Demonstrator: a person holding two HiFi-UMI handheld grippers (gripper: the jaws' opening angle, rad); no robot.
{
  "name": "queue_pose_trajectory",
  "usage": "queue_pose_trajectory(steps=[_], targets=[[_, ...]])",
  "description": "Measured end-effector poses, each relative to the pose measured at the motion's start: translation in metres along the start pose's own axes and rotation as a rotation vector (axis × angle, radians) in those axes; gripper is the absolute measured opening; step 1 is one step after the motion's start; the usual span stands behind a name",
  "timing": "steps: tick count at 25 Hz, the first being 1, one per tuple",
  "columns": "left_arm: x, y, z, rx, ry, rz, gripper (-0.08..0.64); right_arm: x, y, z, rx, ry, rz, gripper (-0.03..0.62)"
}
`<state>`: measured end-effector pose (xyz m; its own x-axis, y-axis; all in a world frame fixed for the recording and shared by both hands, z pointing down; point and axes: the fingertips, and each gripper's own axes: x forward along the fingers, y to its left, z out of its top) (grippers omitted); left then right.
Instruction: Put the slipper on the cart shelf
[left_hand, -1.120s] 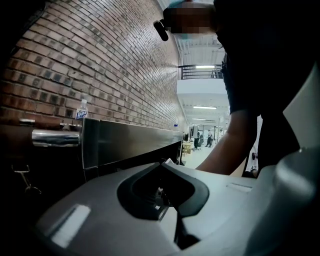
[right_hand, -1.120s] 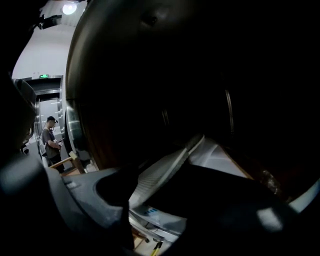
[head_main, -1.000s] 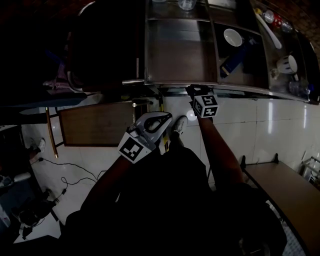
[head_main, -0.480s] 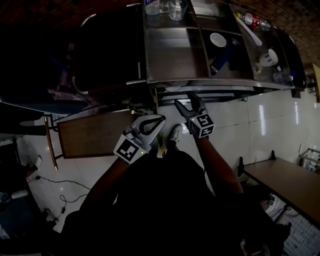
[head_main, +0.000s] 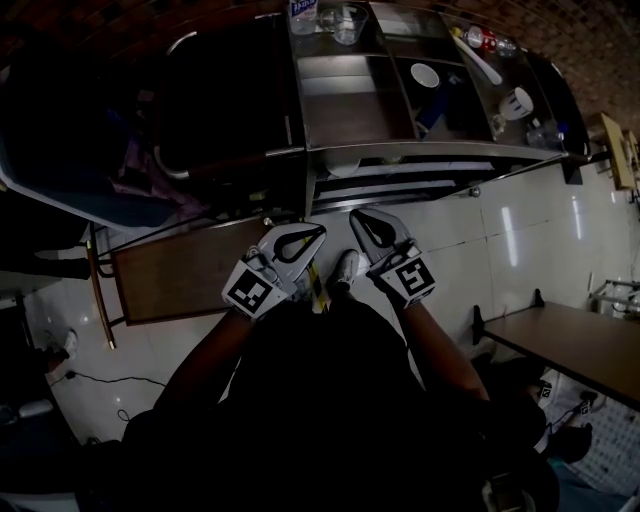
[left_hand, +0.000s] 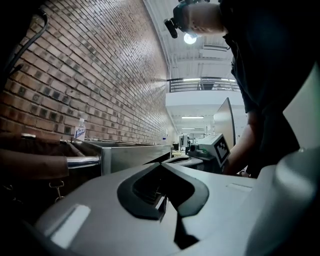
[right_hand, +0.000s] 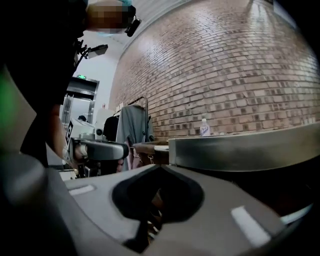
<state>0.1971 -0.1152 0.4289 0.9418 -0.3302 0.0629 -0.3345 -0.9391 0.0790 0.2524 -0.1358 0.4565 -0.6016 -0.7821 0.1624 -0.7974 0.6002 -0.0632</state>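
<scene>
Your right gripper has pulled back from the cart, fingers closed on nothing; the left gripper is closed and empty too. That pale shape on the cart's lower shelf looks like the slipper: light, soft, best pinched at its edge.

The left gripper has a smooth, matt grey plastic shell. Ahead of its jaws the cart is brushed metal with a dull sheen. Beyond it, the wall is rough brick. Under the jaws the floor is glossy white tile, and left of them a board looks like matt wood.
</scene>
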Motion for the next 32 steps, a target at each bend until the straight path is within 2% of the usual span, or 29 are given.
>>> queue_pose_trajectory(steps=[6,14,22,27,32], targets=[[-0.024,-0.009,0.004,0.01,-0.011,-0.017,0.0,-0.006,0.039,0.018,-0.049,-0.003,0.019,0.0],[-0.042,-0.025,0.013,0.022,-0.017,0.044,0.0,-0.022,0.081,0.03,-0.057,-0.013,0.107,0.0],[-0.069,-0.053,0.01,-0.006,0.009,0.18,0.0,-0.034,0.117,0.027,-0.026,-0.007,0.256,0.0],[-0.109,-0.068,0.007,0.0,0.036,0.288,0.0,-0.03,0.15,0.019,-0.016,-0.014,0.362,0.0],[-0.156,-0.073,0.006,0.004,0.048,0.371,0.0,-0.026,0.189,0.019,-0.007,-0.019,0.418,0.0]])
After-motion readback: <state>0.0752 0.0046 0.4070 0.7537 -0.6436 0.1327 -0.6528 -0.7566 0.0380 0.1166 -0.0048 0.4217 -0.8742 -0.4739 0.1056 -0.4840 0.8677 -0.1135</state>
